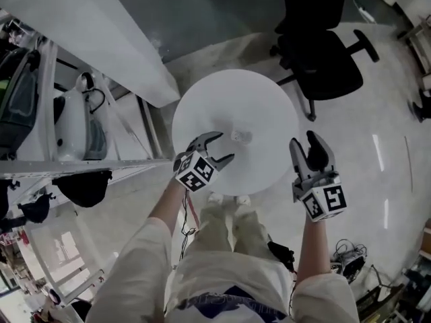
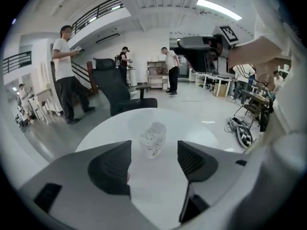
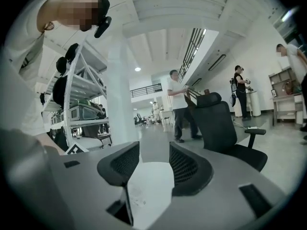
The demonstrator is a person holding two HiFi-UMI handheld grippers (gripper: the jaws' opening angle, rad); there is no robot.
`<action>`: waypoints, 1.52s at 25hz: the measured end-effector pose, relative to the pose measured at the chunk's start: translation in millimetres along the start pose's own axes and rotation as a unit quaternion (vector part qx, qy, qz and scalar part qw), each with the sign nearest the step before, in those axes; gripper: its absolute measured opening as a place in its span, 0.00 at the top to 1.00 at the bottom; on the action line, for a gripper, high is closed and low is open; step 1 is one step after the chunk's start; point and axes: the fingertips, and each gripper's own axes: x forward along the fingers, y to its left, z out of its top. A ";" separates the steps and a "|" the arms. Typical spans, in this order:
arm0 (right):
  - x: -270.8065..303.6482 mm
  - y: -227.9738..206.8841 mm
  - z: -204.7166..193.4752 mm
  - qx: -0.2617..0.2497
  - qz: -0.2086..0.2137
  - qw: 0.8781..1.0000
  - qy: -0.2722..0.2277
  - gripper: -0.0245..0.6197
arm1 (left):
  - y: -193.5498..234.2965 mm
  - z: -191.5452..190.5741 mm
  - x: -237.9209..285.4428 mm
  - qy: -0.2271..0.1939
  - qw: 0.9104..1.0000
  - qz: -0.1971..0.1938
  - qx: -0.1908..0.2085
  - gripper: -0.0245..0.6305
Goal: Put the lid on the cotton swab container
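Centrally on the round white table [image 1: 202, 106] stands the cotton swab container [image 1: 240, 137], a small clear tub, upright and alone. In the left gripper view the container [image 2: 153, 139] shows a packed mass of white swab tips at its top. Whether a clear lid already covers them cannot be settled at this resolution, and no separate lid is made out on the table.

The left gripper [image 1: 221, 147] sits over the near part of the table with its jaws spread wide. The container lies just ahead of them, on their centre line, with nothing between the pads and nothing held.

The right gripper [image 1: 306, 147] hangs at the table's right rim, well apart from the container. Its jaws are likewise wide and empty, with only bare tabletop showing between them.

A black office chair [image 1: 323, 59] stands beyond the table.
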 end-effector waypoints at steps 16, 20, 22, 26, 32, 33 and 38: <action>15.9 -22.1 -23.6 -0.003 -0.005 1.000 0.018 0.65 | 4.3 -23.4 79.5 0.048 0.996 -0.064 0.037 0.52; 24.1 -23.2 -27.6 -0.010 0.001 1.000 0.027 0.65 | 4.8 -25.8 81.8 0.048 0.996 -0.066 0.034 0.55; 30.3 -24.1 -29.2 -0.016 0.005 0.999 0.031 0.65 | 5.0 -25.7 82.0 0.044 0.996 -0.067 0.033 0.59; 46.4 -25.4 -32.1 -0.036 0.010 0.999 0.038 0.69 | 5.4 -25.7 83.3 0.039 0.996 -0.070 0.035 0.60; 87.6 -21.0 -46.8 -0.049 0.026 0.996 0.075 0.74 | 7.5 -23.9 84.2 0.033 0.996 -0.074 0.039 0.60; 95.8 -18.7 -51.0 -0.051 0.030 0.995 0.084 0.74 | 7.8 -23.8 83.9 0.033 0.996 -0.075 0.039 0.60; 134.0 -5.1 -76.9 -0.061 0.045 0.989 0.128 0.76 | 7.0 -23.7 83.3 0.031 0.995 -0.082 0.038 0.60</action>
